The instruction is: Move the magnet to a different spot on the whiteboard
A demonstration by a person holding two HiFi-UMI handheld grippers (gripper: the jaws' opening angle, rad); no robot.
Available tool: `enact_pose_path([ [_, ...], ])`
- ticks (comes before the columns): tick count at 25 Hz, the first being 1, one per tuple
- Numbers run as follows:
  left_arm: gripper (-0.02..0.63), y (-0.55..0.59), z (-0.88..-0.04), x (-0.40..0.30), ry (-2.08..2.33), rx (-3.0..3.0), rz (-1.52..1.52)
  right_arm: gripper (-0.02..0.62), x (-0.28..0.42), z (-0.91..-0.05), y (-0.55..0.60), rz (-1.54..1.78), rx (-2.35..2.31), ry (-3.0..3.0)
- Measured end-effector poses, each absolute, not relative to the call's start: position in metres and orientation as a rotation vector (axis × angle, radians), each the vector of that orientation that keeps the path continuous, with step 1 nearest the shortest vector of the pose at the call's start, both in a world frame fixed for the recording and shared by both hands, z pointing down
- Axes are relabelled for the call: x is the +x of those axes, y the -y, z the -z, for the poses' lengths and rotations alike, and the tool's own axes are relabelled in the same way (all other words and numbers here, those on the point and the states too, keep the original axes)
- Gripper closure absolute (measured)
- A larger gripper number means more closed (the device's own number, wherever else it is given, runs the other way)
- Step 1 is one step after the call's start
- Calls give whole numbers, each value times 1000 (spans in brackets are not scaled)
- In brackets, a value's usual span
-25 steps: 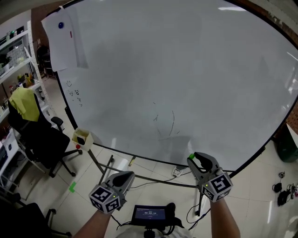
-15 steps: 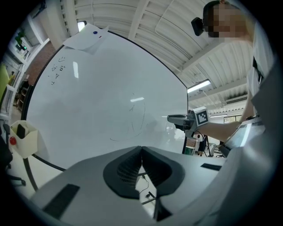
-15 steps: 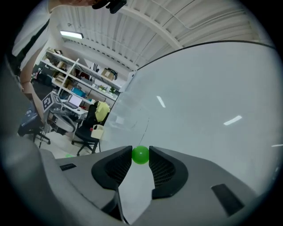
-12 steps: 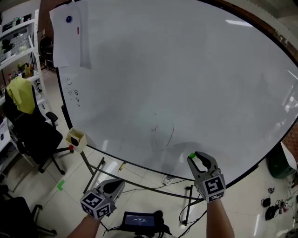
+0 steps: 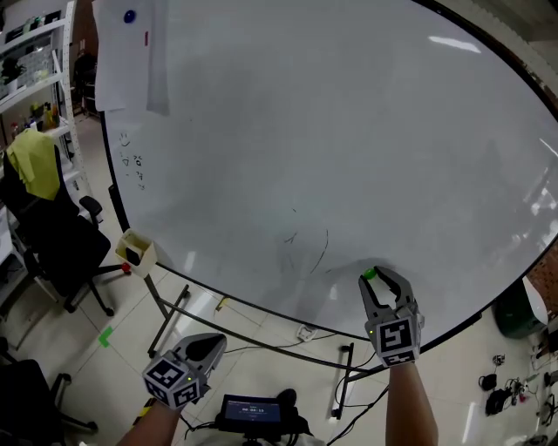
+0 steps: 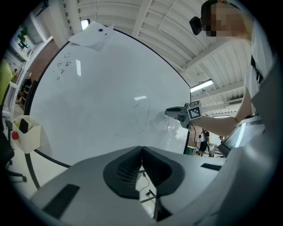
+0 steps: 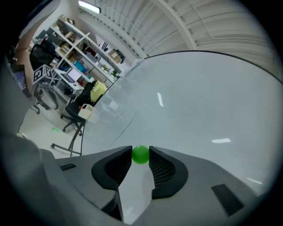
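Note:
A small green ball magnet (image 7: 140, 155) sits pinched between the tips of my right gripper (image 7: 140, 157), which is shut on it. In the head view the green magnet (image 5: 370, 273) and right gripper (image 5: 378, 279) are held up against the lower right part of the whiteboard (image 5: 305, 131); whether the magnet touches the board I cannot tell. My left gripper (image 5: 209, 343) hangs low at the bottom left, away from the board, shut with nothing in it (image 6: 141, 151). A blue magnet (image 5: 129, 16) pins a paper sheet (image 5: 122, 65) at the board's top left.
Faint pen marks (image 5: 309, 244) lie left of the right gripper. A small yellow box (image 5: 132, 251) hangs at the board's lower left corner. A black chair (image 5: 52, 248) with a yellow cloth (image 5: 30, 165) and shelves stand left. Board stand legs (image 5: 174, 305) and cables cross the floor.
The right gripper has risen slightly with the green magnet still in it, now over the board's lower part. The left gripper has dropped lower and leftward. The view has shifted.

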State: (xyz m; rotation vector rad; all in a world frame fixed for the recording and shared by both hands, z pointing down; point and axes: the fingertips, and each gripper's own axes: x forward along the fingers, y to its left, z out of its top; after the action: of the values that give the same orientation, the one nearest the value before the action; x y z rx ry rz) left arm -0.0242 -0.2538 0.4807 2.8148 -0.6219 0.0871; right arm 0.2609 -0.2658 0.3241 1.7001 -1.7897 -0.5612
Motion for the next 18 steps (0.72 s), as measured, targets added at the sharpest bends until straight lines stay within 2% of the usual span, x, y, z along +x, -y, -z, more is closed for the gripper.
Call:
enact_pose_path([
  [18,578,273,-481,-19,622,2812,-85,443,275,-346,294,776,1487,1256],
])
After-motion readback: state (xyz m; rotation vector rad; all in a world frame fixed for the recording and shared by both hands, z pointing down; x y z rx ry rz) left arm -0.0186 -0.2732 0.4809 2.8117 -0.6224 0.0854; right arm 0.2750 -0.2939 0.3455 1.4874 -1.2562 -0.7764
